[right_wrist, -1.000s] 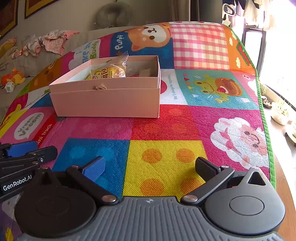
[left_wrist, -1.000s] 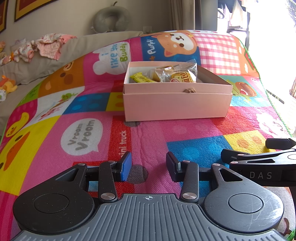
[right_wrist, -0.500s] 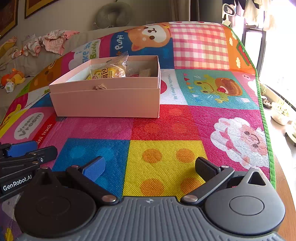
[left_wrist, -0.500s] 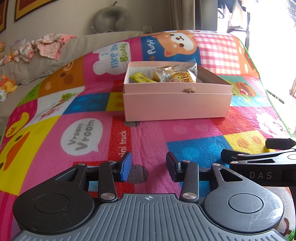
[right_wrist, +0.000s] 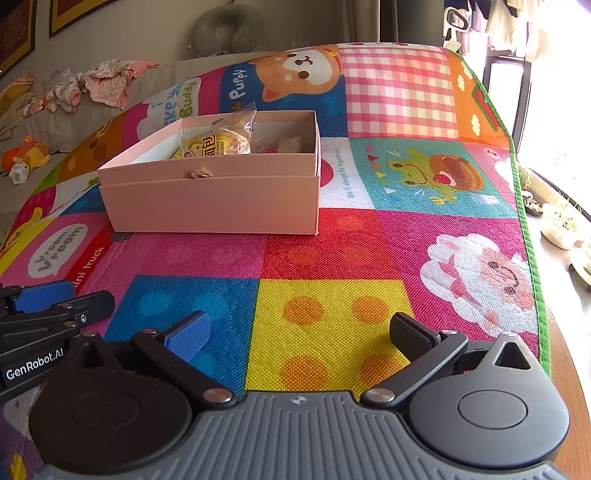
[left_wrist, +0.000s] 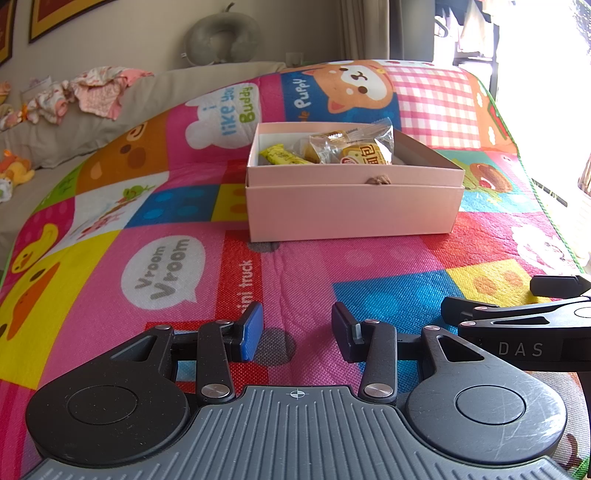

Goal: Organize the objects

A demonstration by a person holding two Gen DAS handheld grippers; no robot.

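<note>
An open pink box (left_wrist: 351, 214) sits on the colourful play mat (left_wrist: 166, 229), ahead of both grippers; it also shows in the right wrist view (right_wrist: 210, 203). Inside lie snack packets: a clear bread bag (left_wrist: 364, 149) (right_wrist: 218, 138) and a yellow bar (left_wrist: 282, 157). My left gripper (left_wrist: 297, 330) is open and empty, low over the mat in front of the box. My right gripper (right_wrist: 299, 334) is wide open and empty, to the right of the left one. Each gripper shows at the edge of the other's view.
A sofa (left_wrist: 92, 125) with baby clothes (left_wrist: 96, 94), a soft toy (left_wrist: 14, 170) and a grey neck pillow (left_wrist: 223, 35) lies behind the mat. The mat's green edge (right_wrist: 532, 258) and a wooden rim are at the right, with a bright window beyond.
</note>
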